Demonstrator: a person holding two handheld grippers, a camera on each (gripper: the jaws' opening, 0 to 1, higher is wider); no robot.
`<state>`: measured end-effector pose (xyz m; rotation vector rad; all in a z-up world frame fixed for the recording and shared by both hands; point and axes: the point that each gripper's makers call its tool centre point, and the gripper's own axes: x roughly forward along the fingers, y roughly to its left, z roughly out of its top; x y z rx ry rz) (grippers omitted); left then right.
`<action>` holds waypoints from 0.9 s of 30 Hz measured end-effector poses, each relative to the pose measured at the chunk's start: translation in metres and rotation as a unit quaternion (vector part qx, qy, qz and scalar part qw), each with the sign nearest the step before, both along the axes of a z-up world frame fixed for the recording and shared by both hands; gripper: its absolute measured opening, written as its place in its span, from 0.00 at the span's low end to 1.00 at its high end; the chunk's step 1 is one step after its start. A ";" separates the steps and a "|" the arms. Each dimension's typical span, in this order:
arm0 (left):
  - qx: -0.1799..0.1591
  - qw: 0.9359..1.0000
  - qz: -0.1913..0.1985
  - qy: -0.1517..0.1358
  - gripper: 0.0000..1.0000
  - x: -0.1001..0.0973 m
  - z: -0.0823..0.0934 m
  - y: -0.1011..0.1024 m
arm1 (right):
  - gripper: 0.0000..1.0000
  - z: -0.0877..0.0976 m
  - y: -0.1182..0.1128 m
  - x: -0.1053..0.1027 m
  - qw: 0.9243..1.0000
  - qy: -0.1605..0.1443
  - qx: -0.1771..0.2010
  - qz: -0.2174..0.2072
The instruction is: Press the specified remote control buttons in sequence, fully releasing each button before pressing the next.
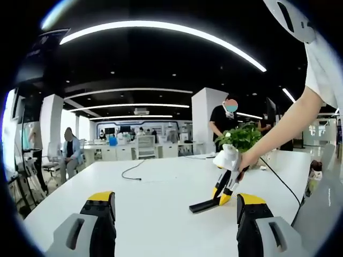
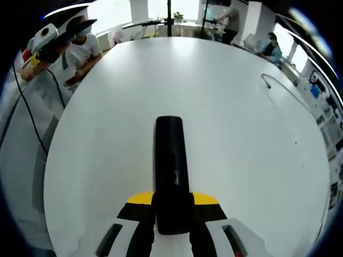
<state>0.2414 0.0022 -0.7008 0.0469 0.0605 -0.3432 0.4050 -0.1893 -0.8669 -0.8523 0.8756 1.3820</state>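
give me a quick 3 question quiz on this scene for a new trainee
1. True or false: the right tongs are closed on the black remote.
2. Multiple choice: the left tongs are A) gripping the remote, B) open with nothing between them, C) pressing a button.
3. Short answer: what does the far end of the remote rest on in the left gripper view?

Key
1. True; the remote sits clamped between the yellow-tipped jaws.
2. B; the jaws stand wide apart over the white table.
3. The white table, with the right tongs holding the raised end.
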 end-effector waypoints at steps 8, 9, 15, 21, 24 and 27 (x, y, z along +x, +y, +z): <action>0.021 0.999 -0.047 0.009 0.96 -0.004 -0.007 -0.019 | 0.21 0.001 0.002 0.019 1.000 0.000 0.006 0.000; 0.029 0.998 -0.051 0.009 0.96 -0.005 -0.008 -0.022 | 0.21 0.001 0.003 0.019 1.000 0.000 0.004 0.003; 0.043 0.998 -0.053 0.009 0.95 -0.005 -0.011 -0.022 | 0.21 0.001 0.003 0.027 1.000 0.001 -0.001 0.011; 0.059 0.998 -0.012 -0.001 0.95 -0.001 -0.004 0.005 | 0.21 0.001 0.002 0.032 1.000 0.000 0.000 0.024; 0.068 0.998 -0.007 0.011 0.95 0.000 -0.010 0.008 | 0.21 0.001 0.002 0.034 1.000 0.000 0.008 0.022; 0.067 0.997 -0.024 0.015 0.95 -0.002 -0.012 0.002 | 0.22 0.002 0.003 0.035 1.000 0.000 0.008 0.021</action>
